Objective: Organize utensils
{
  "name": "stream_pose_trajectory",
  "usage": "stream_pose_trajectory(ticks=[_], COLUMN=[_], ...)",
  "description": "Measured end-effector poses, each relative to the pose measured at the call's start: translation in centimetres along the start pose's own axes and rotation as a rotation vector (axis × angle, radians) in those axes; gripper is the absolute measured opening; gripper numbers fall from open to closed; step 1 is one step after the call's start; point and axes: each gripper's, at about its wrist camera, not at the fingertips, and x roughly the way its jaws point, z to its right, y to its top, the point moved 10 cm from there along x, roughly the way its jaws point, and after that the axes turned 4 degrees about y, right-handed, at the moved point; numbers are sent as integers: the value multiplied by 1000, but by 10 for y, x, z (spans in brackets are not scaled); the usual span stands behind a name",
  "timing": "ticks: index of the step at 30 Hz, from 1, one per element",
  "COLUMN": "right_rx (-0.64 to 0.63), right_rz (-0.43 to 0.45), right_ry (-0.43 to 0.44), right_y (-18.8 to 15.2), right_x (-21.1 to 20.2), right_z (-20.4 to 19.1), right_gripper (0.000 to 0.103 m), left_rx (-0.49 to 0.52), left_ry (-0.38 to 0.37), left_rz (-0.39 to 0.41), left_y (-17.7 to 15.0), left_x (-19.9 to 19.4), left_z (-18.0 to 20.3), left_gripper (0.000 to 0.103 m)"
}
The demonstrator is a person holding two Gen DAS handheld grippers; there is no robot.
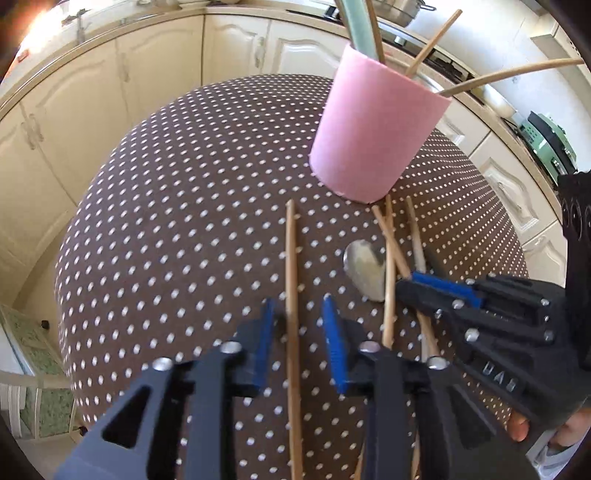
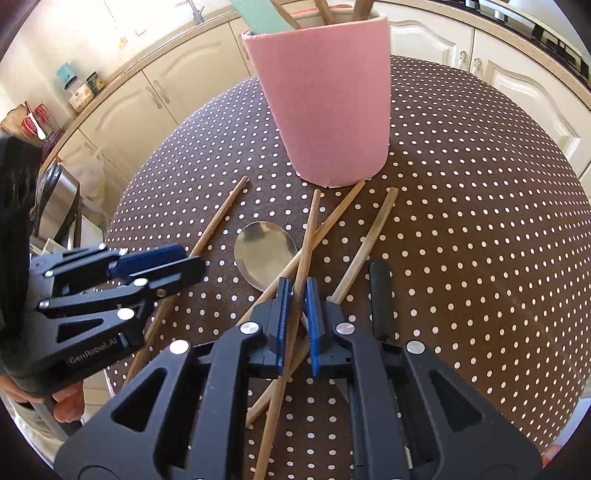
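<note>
Nearest the left wrist lens: left gripper point(image 1: 297, 343), blue pads parted, a single wooden chopstick point(image 1: 292, 295) lying flat on the cloth between them, neither pad pressing on it. Just to the right in the same view: right gripper point(image 1: 424, 291), reaching in from the side over a small pile of utensils.

From the right wrist view: right gripper point(image 2: 297, 321) nearly closed, blue pads point(image 2: 282, 325) clamped on one of two crossed chopsticks point(image 2: 306, 251), the stick running up between the jaws. Just beside the crossing: bowl of a metal spoon point(image 2: 264, 254), flat on the cloth. Further right: a paler stick-like handle point(image 2: 369, 243), then a black handle point(image 2: 380, 295) next to the gripper's outer finger. Lone chopstick point(image 2: 218, 221) off to the left, passing beneath the left gripper point(image 2: 184, 266).

Beyond the loose utensils, upright on the round table under a brown white-dotted cloth point(image 2: 480, 221): pink holder point(image 2: 325, 103), base almost touching the chopstick tips, already stocked with several wooden sticks and a mint-green handle point(image 1: 356, 26). Cream kitchen cabinets point(image 1: 110, 110) behind.
</note>
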Motion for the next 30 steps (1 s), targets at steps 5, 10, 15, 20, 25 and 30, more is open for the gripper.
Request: stream_pose_trajectory(ticks=[5,10,15,20,25,30], right_rx=[-8,5,7,18,4,-6], right_rz=[-7,6,48,133,245,372], right_ry=[8,23,17,47,76,93], right_y=[2,2,3,7,15,26], right_x=[1,0,-7,-33,-68,-105], right_z=[2,5,10,10,6,5], right_gripper=[10,9,6,6,6,6], left_rx=[53,65,63,26,41,42], left_ry=[43,75,69,7,-46,-93], left_rz=[-1,10,61,201,359,503], left_y=[16,25,30,31,39,48], left_x=[13,21,21,-16,-67,-110], left_z=[2,-2,1,4,23,36], left_gripper=[25,6,5,5,5,5])
